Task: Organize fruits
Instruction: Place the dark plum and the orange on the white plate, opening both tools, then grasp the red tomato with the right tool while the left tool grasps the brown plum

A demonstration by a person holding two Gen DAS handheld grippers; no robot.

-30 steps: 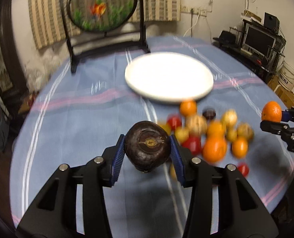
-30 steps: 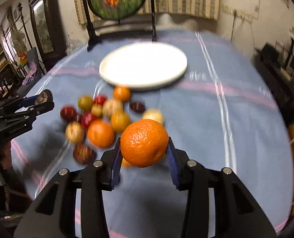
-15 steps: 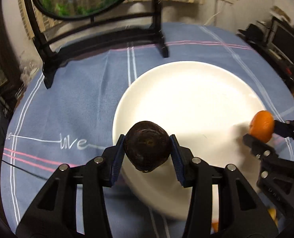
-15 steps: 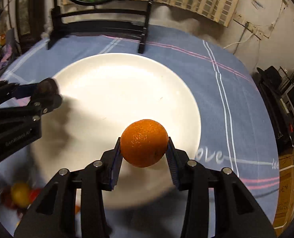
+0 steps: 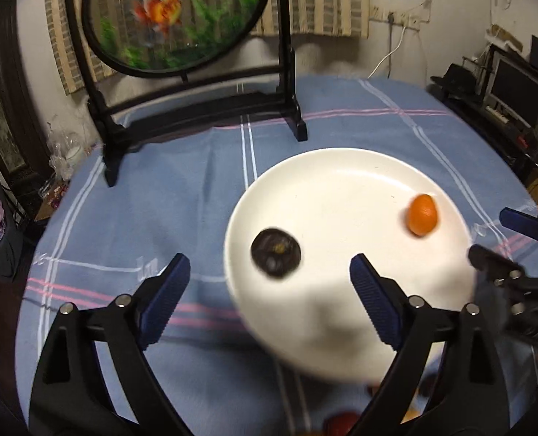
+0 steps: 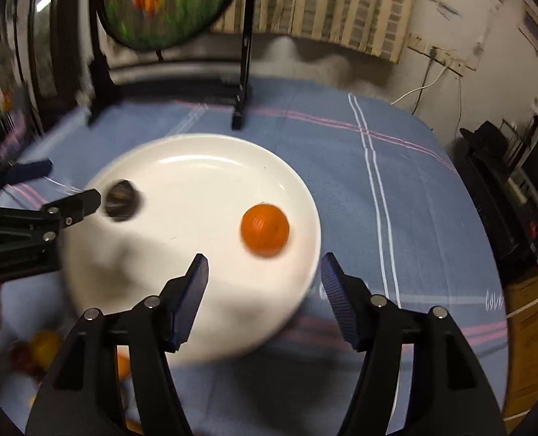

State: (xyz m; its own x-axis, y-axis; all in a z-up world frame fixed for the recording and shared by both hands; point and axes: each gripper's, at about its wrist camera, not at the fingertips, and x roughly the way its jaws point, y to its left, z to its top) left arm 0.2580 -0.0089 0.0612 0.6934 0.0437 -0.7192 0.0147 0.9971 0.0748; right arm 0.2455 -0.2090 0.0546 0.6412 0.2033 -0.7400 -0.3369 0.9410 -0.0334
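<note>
A white plate [image 5: 341,181] lies on the blue cloth; it also shows in the right wrist view [image 6: 196,167]. A dark brown fruit [image 5: 275,257] lies on its left part, just ahead of my open, empty left gripper [image 5: 269,276]. An orange [image 6: 265,229] lies on the plate's right part, just ahead of my open, empty right gripper [image 6: 263,272]. The orange [image 5: 421,214] and the right gripper [image 5: 501,236] show at the right of the left wrist view. The dark fruit [image 6: 121,200] and the left gripper [image 6: 65,189] show at the left of the right wrist view.
A round fish picture on a black stand [image 5: 181,109] stands behind the plate. Loose fruits [image 6: 43,348] lie on the cloth near the plate's front edge, mostly hidden by the grippers. Shelves with a monitor [image 5: 516,91] stand to the right of the table.
Both grippers have opened and let go of their fruit. The dark fruit and the orange now lie on the plate, and both grippers have drawn back a little.
</note>
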